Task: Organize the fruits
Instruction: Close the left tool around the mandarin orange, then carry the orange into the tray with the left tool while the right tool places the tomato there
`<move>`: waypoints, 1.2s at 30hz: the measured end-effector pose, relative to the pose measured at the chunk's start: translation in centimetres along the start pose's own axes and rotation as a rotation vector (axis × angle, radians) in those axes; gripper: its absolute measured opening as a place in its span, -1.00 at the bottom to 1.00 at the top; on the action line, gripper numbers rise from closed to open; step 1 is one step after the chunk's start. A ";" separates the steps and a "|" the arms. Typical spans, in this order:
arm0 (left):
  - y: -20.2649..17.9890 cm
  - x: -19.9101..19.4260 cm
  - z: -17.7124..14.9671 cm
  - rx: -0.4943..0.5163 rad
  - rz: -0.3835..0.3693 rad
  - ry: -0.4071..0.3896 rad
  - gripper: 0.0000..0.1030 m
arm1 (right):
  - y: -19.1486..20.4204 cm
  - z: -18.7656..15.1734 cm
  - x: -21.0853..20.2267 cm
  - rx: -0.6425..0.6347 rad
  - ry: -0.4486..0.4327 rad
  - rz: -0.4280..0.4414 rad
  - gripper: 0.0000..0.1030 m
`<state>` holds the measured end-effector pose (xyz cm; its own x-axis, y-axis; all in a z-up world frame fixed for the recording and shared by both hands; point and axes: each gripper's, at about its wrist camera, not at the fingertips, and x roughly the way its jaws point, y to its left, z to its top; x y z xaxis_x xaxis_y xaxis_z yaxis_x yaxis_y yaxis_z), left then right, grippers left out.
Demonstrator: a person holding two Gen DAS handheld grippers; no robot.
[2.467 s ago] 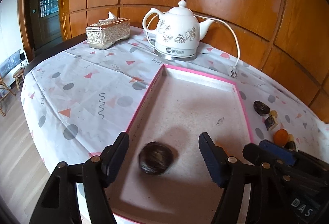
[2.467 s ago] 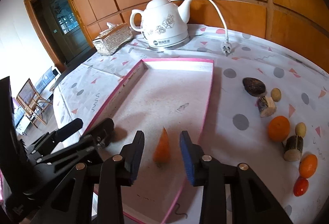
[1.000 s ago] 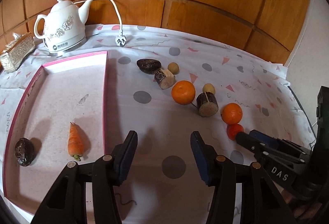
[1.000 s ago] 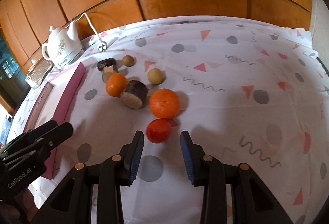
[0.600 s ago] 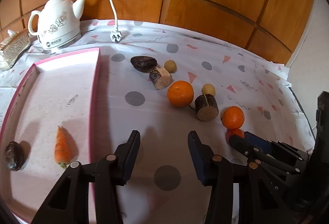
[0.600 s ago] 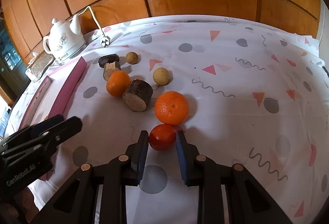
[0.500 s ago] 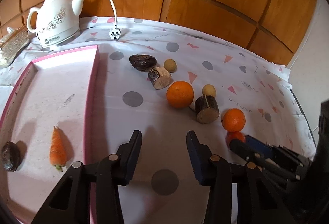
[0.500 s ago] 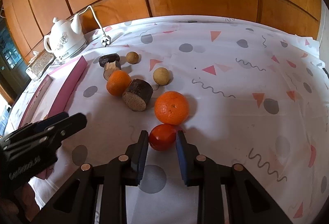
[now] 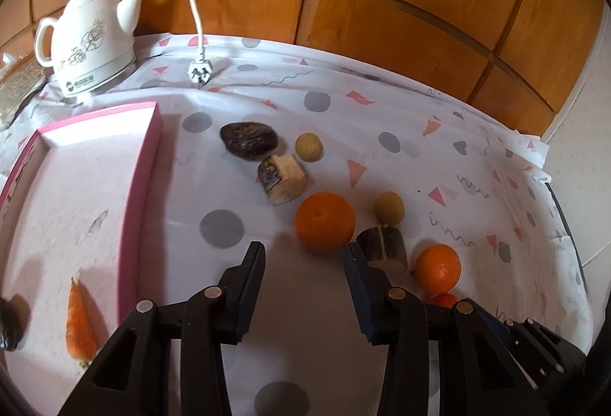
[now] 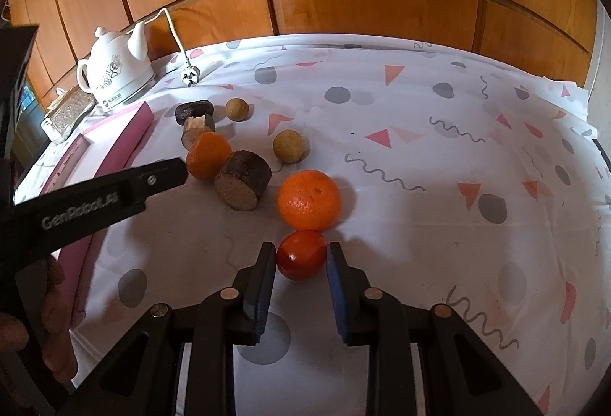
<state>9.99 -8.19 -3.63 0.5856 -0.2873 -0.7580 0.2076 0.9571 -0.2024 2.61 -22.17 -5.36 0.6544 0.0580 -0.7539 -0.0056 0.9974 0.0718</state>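
My right gripper [image 10: 300,255] is shut on a small red tomato [image 10: 301,254] that rests on the tablecloth just in front of an orange [image 10: 308,199]. My left gripper [image 9: 305,255] is open and empty, just short of another orange [image 9: 324,220]. A pink tray [image 9: 139,186] at the left holds a carrot [image 9: 79,324] and a dark fruit [image 9: 8,324]. Loose on the cloth lie a dark avocado-like fruit [image 9: 248,140], two small yellowish round fruits [image 9: 308,147] [image 9: 389,208], two wood stubs [image 9: 282,179] [image 9: 383,244] and a second orange [image 9: 438,267].
A white kettle [image 9: 89,41] with its cord and plug [image 9: 199,71] stands at the back left beside a tissue box [image 10: 67,112]. Wooden wall panels close the back. The table's right edge [image 9: 569,240] drops off near the oranges.
My right gripper has closed on the red tomato. My left gripper has moved forward toward the nearer orange, away from the tray.
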 end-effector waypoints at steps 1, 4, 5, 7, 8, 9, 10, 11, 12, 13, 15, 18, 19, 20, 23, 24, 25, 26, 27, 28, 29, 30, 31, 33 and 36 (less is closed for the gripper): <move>-0.1 0.1 0.1 0.000 -0.002 -0.002 -0.15 | 0.1 0.1 0.0 -0.007 -0.001 0.000 -0.47; -0.4 0.4 0.7 0.005 -0.006 -0.002 -0.14 | 0.4 0.1 0.1 -0.024 0.004 0.005 -0.47; -0.5 0.6 0.9 0.005 -0.013 -0.001 -0.13 | 0.4 0.1 0.1 -0.025 0.004 0.006 -0.47; -0.6 0.9 1.2 0.014 -0.006 -0.005 -0.12 | 0.5 0.2 0.2 -0.029 0.004 0.009 -0.47; -0.7 1.3 1.5 0.025 -0.003 0.001 -0.12 | 0.4 0.2 0.2 -0.029 0.005 0.009 -0.47; -0.8 1.6 1.6 0.031 -0.002 0.006 -0.12 | 0.4 0.2 0.3 -0.029 0.005 0.009 -0.47; -0.8 2.0 1.7 0.032 0.004 0.014 -0.12 | 0.4 0.2 0.3 -0.029 0.005 0.009 -0.47; -0.8 2.3 1.8 0.029 0.005 0.018 -0.12 | 0.5 0.3 0.3 -0.029 0.005 0.009 -0.47; -0.7 2.5 1.9 0.028 0.000 0.021 -0.09 | 0.5 0.3 0.3 -0.029 0.005 0.009 -0.47; -0.8 2.8 1.9 0.031 -0.001 0.022 -0.08 | 0.5 0.3 0.3 -0.030 0.005 0.010 -0.47; -1.1 3.1 2.1 0.044 0.002 0.018 -0.07 | 0.6 0.3 0.3 -0.033 0.005 0.011 -0.47; -1.4 3.4 1.8 0.052 -0.014 0.022 -0.25 | 0.6 0.3 0.3 -0.037 0.006 0.013 -0.47; -1.6 3.2 1.6 0.064 -0.012 0.016 -0.26 | 0.7 0.3 0.3 -0.038 0.006 0.015 -0.47; -1.8 3.1 1.4 0.075 -0.009 0.011 -0.27 | 0.7 0.4 0.3 -0.038 0.006 0.017 -0.47; -1.8 2.8 0.9 0.086 -0.009 0.003 -0.30 | 0.6 0.3 0.4 -0.036 0.006 0.019 -0.47; -1.7 2.7 0.8 0.081 -0.012 0.002 -0.30 | 0.6 0.3 0.4 -0.034 0.006 0.020 -0.47; -1.5 2.5 0.6 0.078 -0.015 0.002 -0.30 | 0.6 0.3 0.3 -0.032 0.007 0.019 -0.47; -1.5 2.3 0.5 0.079 -0.015 0.001 -0.31 | 0.6 0.3 0.3 -0.031 0.007 0.019 -0.47; -1.5 2.2 0.4 0.080 -0.013 -0.001 -0.31 | 0.7 0.3 0.3 -0.031 0.007 0.018 -0.47; -1.4 2.0 0.3 0.079 -0.012 -0.002 -0.31 | 0.6 0.3 0.3 -0.032 0.006 0.018 -0.47; -1.3 1.9 0.1 0.077 -0.011 -0.003 -0.31 | 0.6 0.3 0.3 -0.031 0.007 0.016 -0.47; -1.3 1.7 -0.1 0.079 -0.009 -0.005 -0.31 | 0.6 0.3 0.3 -0.027 0.009 0.013 -0.47; -1.2 1.5 -0.3 0.084 -0.005 -0.009 -0.31 | 0.6 0.3 0.3 -0.025 0.008 0.012 -0.47; -1.2 1.2 -0.6 0.093 0.003 -0.015 -0.31 | 0.8 0.3 0.2 -0.028 0.006 0.006 -0.47; -1.1 0.6 -1.3 0.101 0.015 -0.027 -0.31 | 0.8 0.2 0.2 -0.025 0.005 0.004 -0.47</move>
<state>9.09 -9.33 -4.65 0.6095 -0.2756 -0.7433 0.2759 0.9527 -0.1270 2.85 -21.39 -5.31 0.6508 0.0621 -0.7567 -0.0273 0.9979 0.0585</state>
